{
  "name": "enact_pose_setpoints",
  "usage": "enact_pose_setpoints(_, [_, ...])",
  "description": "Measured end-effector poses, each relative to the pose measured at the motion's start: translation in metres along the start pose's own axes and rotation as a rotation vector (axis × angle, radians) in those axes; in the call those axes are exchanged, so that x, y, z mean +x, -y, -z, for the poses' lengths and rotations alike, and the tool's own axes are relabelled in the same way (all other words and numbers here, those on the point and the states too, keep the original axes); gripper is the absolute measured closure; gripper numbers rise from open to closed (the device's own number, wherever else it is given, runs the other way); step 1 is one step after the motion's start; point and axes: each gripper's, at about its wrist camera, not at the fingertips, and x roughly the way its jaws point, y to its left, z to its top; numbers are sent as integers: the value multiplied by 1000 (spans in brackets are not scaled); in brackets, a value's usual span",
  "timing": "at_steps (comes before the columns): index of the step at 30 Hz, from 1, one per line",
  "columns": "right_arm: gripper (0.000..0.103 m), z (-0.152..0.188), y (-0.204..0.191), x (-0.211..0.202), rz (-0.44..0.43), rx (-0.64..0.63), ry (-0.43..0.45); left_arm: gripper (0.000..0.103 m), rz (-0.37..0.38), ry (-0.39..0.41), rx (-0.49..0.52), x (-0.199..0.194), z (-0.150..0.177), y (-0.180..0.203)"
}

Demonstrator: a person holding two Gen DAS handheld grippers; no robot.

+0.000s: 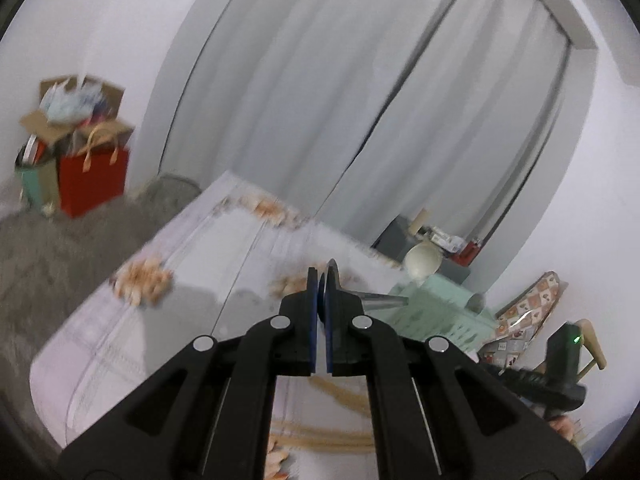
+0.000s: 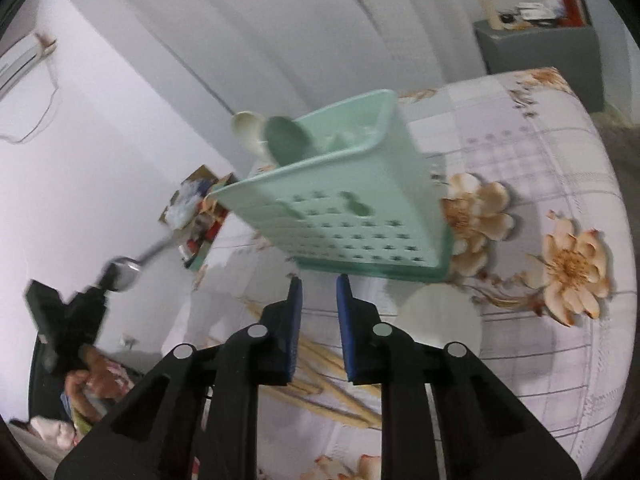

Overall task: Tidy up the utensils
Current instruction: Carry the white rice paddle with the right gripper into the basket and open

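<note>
The bed (image 2: 560,168), covered by a checked sheet printed with tan flowers, carries everything here. On it, near its far edge on the side toward the grey cabinet (image 2: 540,48), stands the mint-green utensil holder (image 2: 352,208), an upright perforated plastic caddy; a cream spoon (image 2: 246,130) and a green spoon (image 2: 286,138) stick out of its top, bowls up. The right hand-held gripper (image 2: 319,284) hangs just in front of the holder's base, its blue pads a narrow gap apart with nothing between them. The left hand-held gripper (image 1: 321,280) is pressed together on a metal spoon (image 1: 382,301): the pads pinch it at the bowl end, and the handle juts out sideways toward the holder. In the right wrist view that same spoon's shiny bowl sits at the left gripper's tip above the bed's near side, though blur makes the exact grip point hard to judge.
</note>
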Motion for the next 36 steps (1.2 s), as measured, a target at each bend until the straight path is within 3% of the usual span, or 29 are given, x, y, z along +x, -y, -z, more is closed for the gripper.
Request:
enact_pose_setpoints(7, [85,10,16,-21,73,-28,33,102,6,-20,49,11,3,25])
enact_pose_setpoints(12, [52,23,19,-29,188,-128,-4,102,-4,-82,44,24,24,24])
enact_pose_setpoints(15, [41,35,11,-16,272,-239,-59,102,-12,-103,45,28,33,24])
enact_pose_setpoints(19, [38,42,8,13,429,-369,-80,102,-9,-123,41,32,39,22])
enact_pose_setpoints(24, [38,20,43,28,371,-195,-88,102,11,-133,39,29,43,20])
enact_pose_setpoints(25, [38,16,50,32,381,-166,-96,102,16,-134,37,29,43,19])
enact_pose_setpoints(28, [56,11,49,37,427,-197,-92,102,30,-133,35,29,42,18])
enact_pose_setpoints(30, [75,12,45,40,431,-214,-108,102,40,-128,38,29,40,17])
enact_pose_setpoints(32, [85,16,37,44,469,-257,-116,102,51,-115,49,29,35,17])
enact_pose_setpoints(36, [92,19,24,41,504,-301,-99,102,72,-89,71,30,21,20])
